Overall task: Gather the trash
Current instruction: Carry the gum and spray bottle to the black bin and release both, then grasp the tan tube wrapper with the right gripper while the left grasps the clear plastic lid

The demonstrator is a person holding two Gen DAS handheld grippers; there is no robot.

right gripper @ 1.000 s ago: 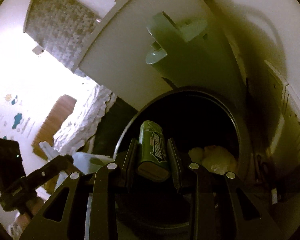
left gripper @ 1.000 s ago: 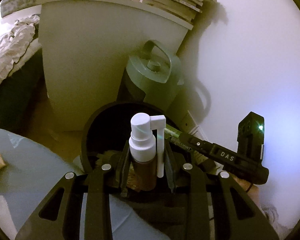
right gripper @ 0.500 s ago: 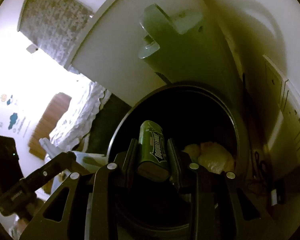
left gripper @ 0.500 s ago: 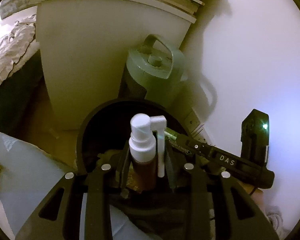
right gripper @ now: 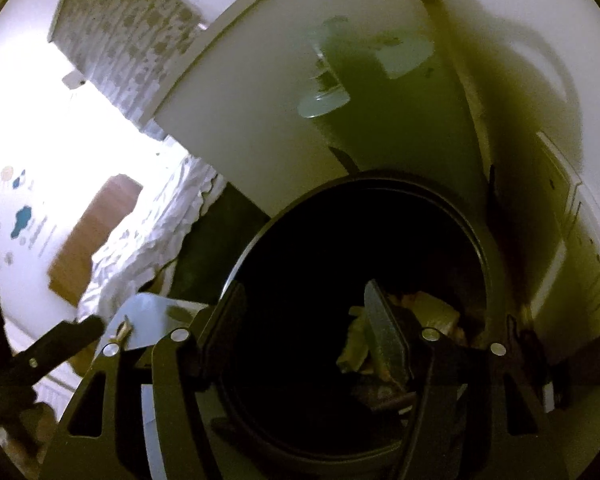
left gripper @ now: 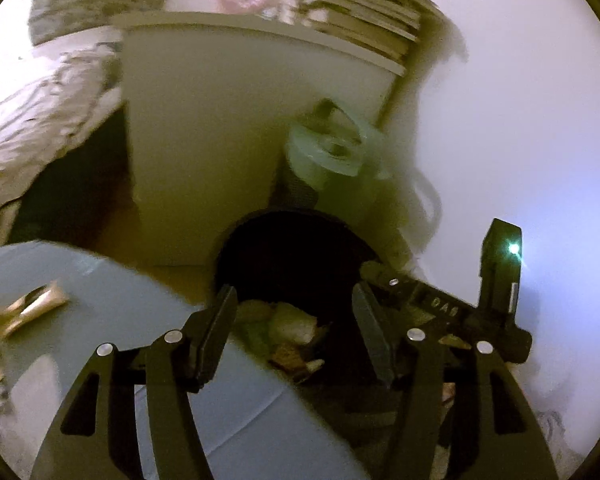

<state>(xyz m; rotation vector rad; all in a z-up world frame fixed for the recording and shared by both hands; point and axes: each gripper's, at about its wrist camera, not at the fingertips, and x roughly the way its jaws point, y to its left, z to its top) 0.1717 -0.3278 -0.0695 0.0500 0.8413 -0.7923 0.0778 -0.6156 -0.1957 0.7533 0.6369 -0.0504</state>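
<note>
Trash bin (right gripper: 380, 200): drop step, both claws parted over the dark opening.

The left gripper (left gripper: 294, 316) and right gripper (right gripper: 304, 316) have just been opening; nothing is seen between either pair of jaws. Crumpled trash (left gripper: 292, 326) is seen inside the bin. Each claw is best withdrawn straight up, clear of the rim. A gold wrapper (left gripper: 28, 312) remains at nine o'clock on the blue surface (left gripper: 112, 304); a green jug (left gripper: 332, 160) stands at twelve, just beside the bin.
</note>
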